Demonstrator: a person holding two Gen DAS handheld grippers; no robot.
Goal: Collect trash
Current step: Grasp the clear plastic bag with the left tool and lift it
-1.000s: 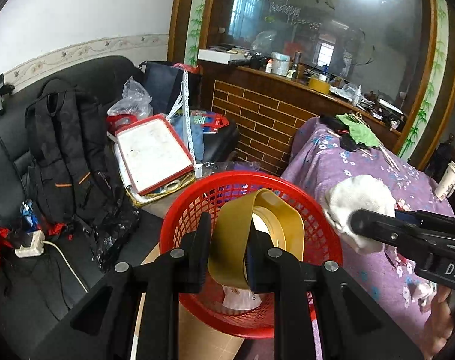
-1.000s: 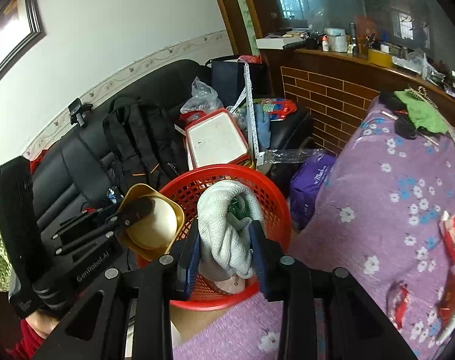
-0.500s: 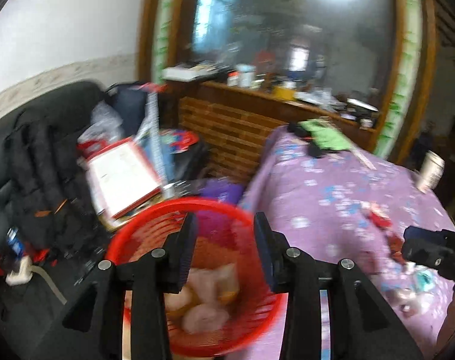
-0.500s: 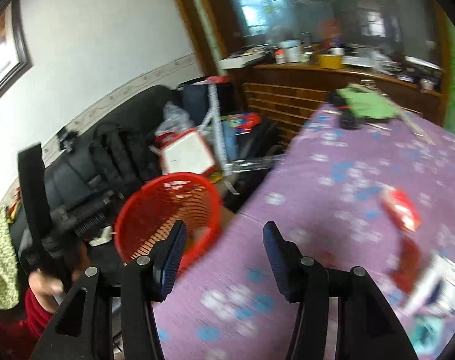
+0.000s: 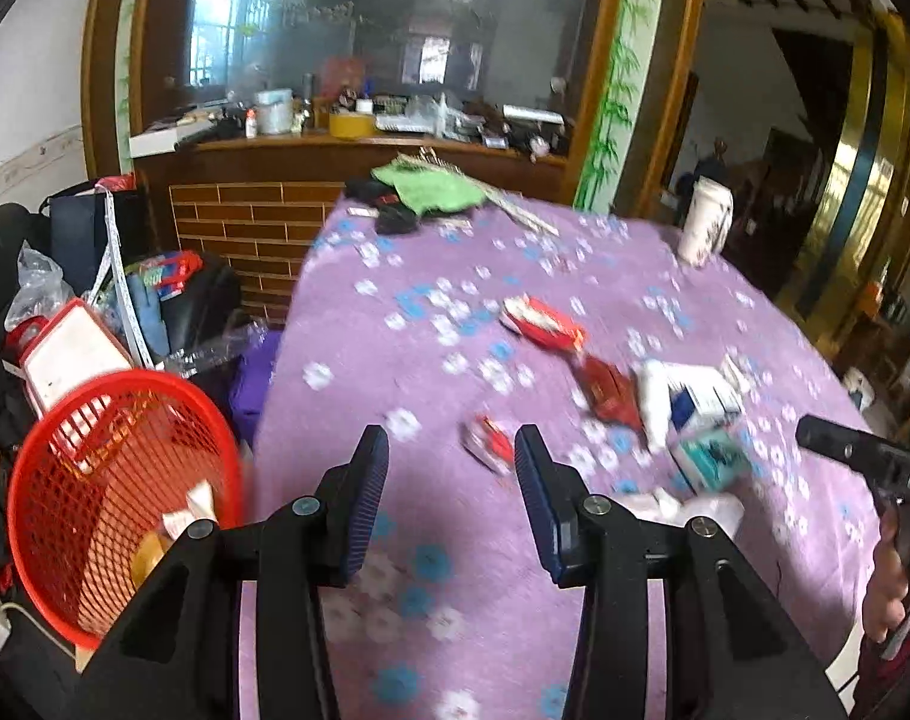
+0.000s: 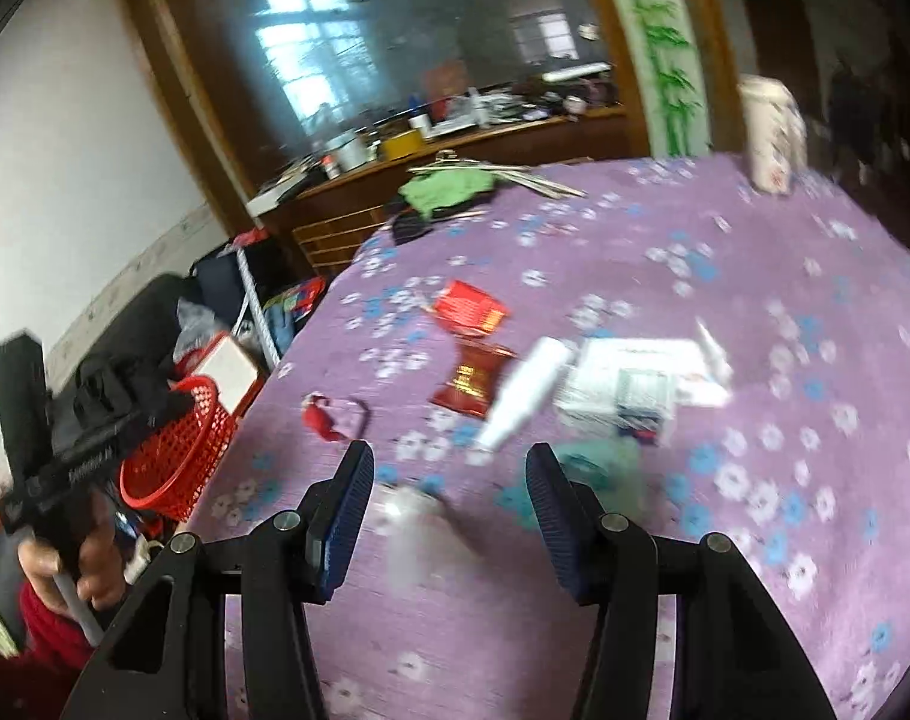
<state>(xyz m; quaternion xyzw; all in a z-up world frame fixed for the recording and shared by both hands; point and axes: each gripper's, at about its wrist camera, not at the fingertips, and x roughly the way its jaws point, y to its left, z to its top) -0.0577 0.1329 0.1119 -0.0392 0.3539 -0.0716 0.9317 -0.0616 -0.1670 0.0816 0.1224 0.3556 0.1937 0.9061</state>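
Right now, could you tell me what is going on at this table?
A person is collecting trash with a handheld gripper in each hand. The left gripper, its fingers opening, holds nothing above the purple tablecloth. The right gripper is open and empty too. Red wrappers, a white tube and a white box lie on the cloth. The red basket beside the table holds some scraps.

Def someone's home, lived-in living/dining rm. Counter w/ purple floral cloth, black sofa piled w/ bags & stuff, brick-pattern wood sideboard under a big wood-framed mirror, cluttered w/ bottles, tins etc. Red plastic basket beside the counter, gold-trimmed doorway to another rm.
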